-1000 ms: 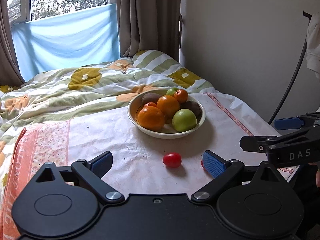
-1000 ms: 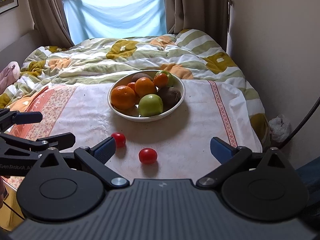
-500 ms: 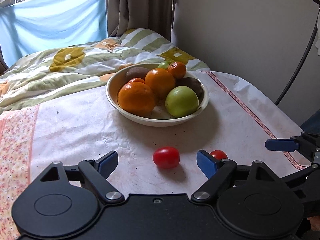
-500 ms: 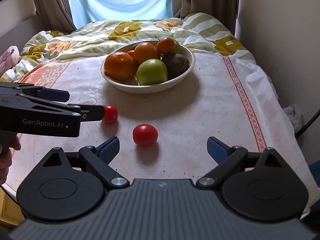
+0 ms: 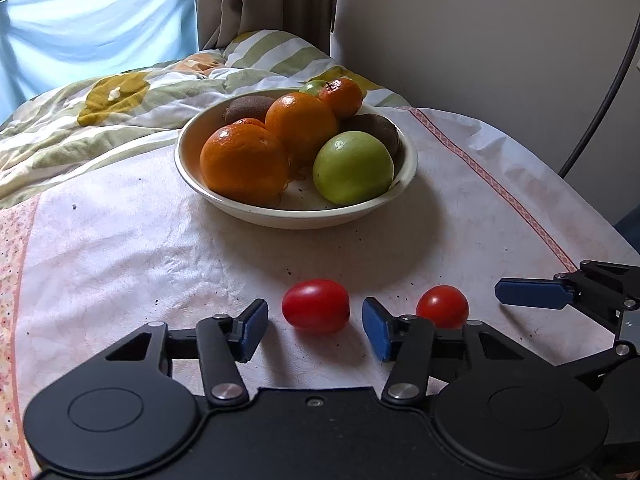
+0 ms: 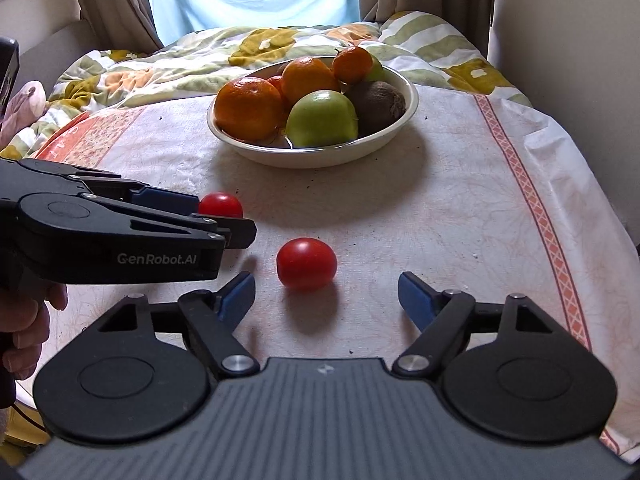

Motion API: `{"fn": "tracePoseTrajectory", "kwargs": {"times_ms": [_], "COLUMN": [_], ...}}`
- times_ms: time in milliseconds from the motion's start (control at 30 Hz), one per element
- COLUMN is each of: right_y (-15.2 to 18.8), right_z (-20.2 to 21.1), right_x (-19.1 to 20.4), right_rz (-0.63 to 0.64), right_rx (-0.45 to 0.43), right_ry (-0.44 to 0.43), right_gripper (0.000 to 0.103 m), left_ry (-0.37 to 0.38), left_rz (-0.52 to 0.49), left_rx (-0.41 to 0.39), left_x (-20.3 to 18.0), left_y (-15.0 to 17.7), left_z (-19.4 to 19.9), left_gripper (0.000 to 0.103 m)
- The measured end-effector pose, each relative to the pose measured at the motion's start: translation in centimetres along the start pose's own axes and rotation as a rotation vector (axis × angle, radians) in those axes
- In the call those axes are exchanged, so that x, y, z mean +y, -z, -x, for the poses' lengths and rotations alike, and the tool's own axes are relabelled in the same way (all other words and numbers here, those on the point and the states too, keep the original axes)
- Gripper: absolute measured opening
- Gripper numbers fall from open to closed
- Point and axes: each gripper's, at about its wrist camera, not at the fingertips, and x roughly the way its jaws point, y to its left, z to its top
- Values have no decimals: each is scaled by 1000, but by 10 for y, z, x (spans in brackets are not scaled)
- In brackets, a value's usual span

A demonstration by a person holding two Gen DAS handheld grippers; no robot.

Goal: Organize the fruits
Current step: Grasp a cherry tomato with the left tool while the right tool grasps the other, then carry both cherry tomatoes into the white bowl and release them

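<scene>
While both grippers hang low over a white cloth-covered table (image 6: 460, 208), 2 small red tomatoes lie on bare cloth in front of a cream shallow bowl (image 5: 406, 176), apart from it. The bowl holds 3 oranges, a green apple (image 5: 352, 168) and brown kiwis, and sits near the table's far edge, where a striped green and yellow quilt (image 5: 100, 120) rises behind. Open cloth spreads left and right of the bowl; the right edge, marked by an orange patterned border (image 6: 532, 200), drops toward a pale wall.

The left gripper (image 5: 316, 326) has its blue pads either side of the oval red tomatoe (image 5: 316, 306), jaws closing, a small gap still showing on each side. The right gripper (image 6: 326, 298) stands wider, jaws also closing, with the rounder red tomato (image 6: 306, 264) just ahead of its fingertips, untouched. The grippers sit close side by side, the left's body crossing the right view, held by a hand (image 6: 24, 332).
</scene>
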Motion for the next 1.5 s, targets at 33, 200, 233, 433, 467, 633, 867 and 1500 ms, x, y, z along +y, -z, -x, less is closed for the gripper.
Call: {"fn": "tracePoseTrajectory", "kwargs": {"times_ms": [33, 200, 233, 433, 467, 633, 867, 1500], "right_y": [0, -1, -1, -2, -2, -3, -4, -37], "right_z": [-1, -6, -6, -9, -9, -10, -11, 47], "right_x": [1, 3, 5, 10, 11, 13, 17, 33], "right_rz": [0, 10, 17, 44, 45, 59, 58, 35], "right_rx": [1, 6, 5, 2, 1, -7, -15, -55], "right_ry": [-2, -3, -2, 2, 3, 20, 14, 4], "right_gripper": [87, 85, 84, 76, 75, 61, 49, 49], "left_ry": [-2, 1, 2, 1, -1, -18, -36, -40], "left_rz": [-1, -3, -3, -4, -4, 1, 19, 72], "left_rx": [-1, -2, -3, -8, -9, -9, -8, -86], "left_x": [0, 0, 0, 1, 2, 5, 11, 12], "left_y": [0, -1, 0, 2, 3, 6, 11, -4], "left_z": [0, -1, 0, 2, 2, 6, 12, 83], "left_gripper": [50, 41, 41, 40, 40, 40, 40, 40]}}
